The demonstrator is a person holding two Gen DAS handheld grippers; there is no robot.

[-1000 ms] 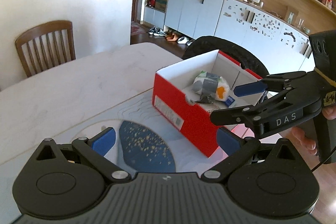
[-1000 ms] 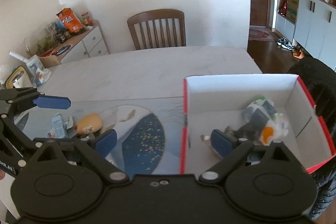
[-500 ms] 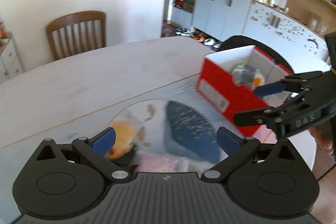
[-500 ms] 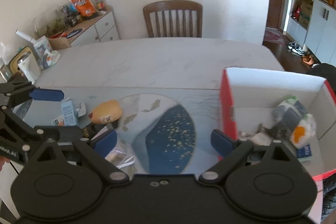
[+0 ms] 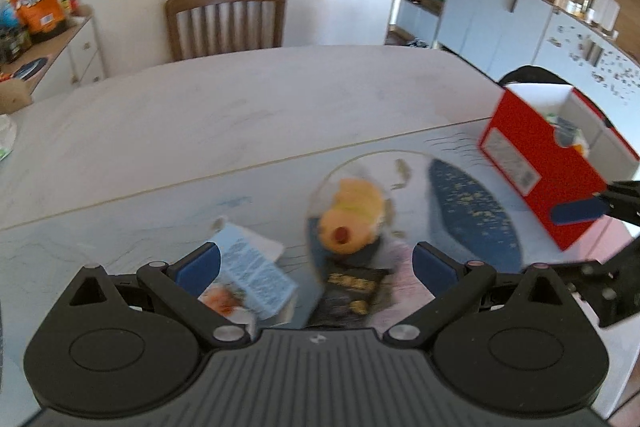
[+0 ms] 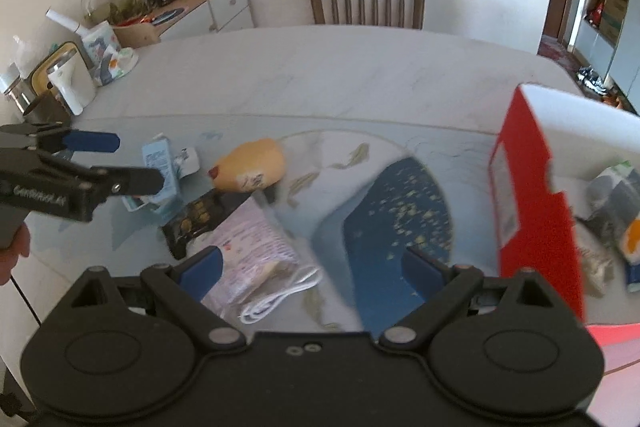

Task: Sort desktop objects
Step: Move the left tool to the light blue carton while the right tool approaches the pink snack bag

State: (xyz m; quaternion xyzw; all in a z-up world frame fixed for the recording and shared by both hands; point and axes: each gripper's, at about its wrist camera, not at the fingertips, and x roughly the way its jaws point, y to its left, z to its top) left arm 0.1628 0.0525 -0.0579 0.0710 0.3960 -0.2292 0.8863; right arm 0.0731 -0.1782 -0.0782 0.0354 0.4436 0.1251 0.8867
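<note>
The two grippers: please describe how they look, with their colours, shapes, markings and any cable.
Both are black plastic tools. The left gripper and the right gripper each have two round disc housings, ribbed middle plates, silver pivot screws and blue pads on the fingers. Seen from the right wrist view, the left one carries white lettering, too blurred to read, and a thin dark cable hangs below.

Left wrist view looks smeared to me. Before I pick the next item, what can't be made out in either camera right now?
- Left wrist view: motion blur smears the yellow bottle, black packet and blue carton; print unreadable.
- Left wrist view: the red box wall hides most of its contents.
- Right wrist view: the right gripper body covers part of the white cable and pink bag.
- Right wrist view: the frame edge cuts off the box's far side.
</note>
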